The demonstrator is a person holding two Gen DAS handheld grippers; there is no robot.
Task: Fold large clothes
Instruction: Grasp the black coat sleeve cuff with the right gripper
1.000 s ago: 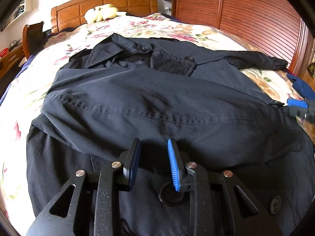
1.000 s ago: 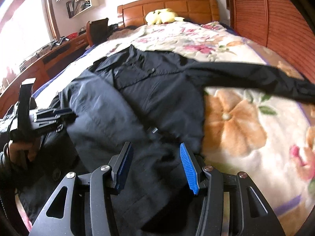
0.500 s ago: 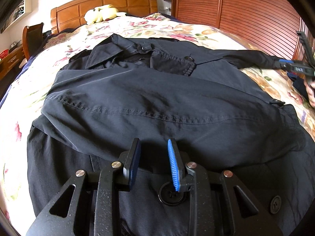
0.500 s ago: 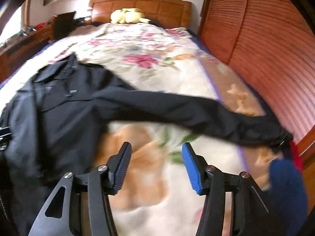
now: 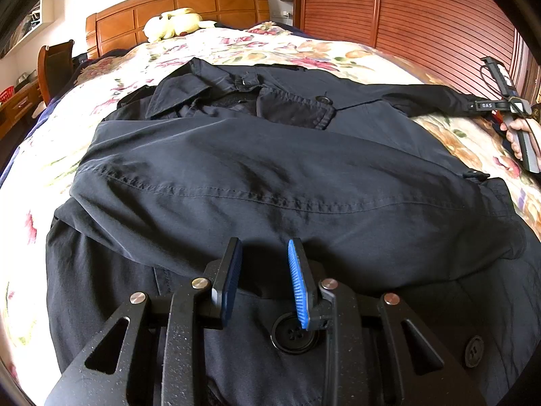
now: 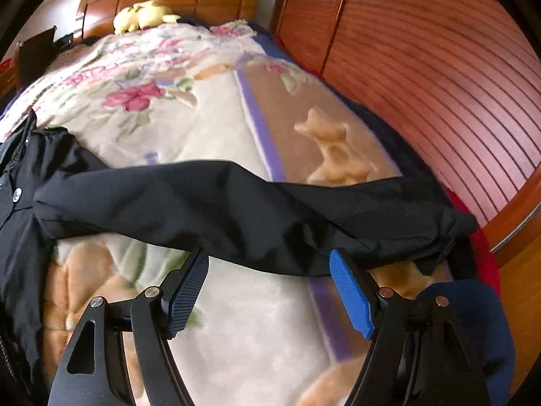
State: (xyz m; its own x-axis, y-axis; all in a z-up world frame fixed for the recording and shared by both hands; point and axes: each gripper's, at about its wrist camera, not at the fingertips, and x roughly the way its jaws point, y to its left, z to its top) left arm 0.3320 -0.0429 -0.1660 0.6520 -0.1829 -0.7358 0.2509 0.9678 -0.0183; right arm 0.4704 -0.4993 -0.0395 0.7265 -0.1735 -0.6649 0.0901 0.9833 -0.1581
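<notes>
On floral bed (image 5: 287,47), dark coat (image 5: 270,169), no legible writing

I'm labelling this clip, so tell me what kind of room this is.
Most likely a bedroom in a home: a large bed with a floral cream blanket, a carved wooden headboard with a yellow plush toy against it, and a dark navy coat spread out for folding.

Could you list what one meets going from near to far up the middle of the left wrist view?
Left gripper → large black button → folded-over sleeve → coat collar → floral blanket → yellow plush toy → wooden headboard.
</notes>
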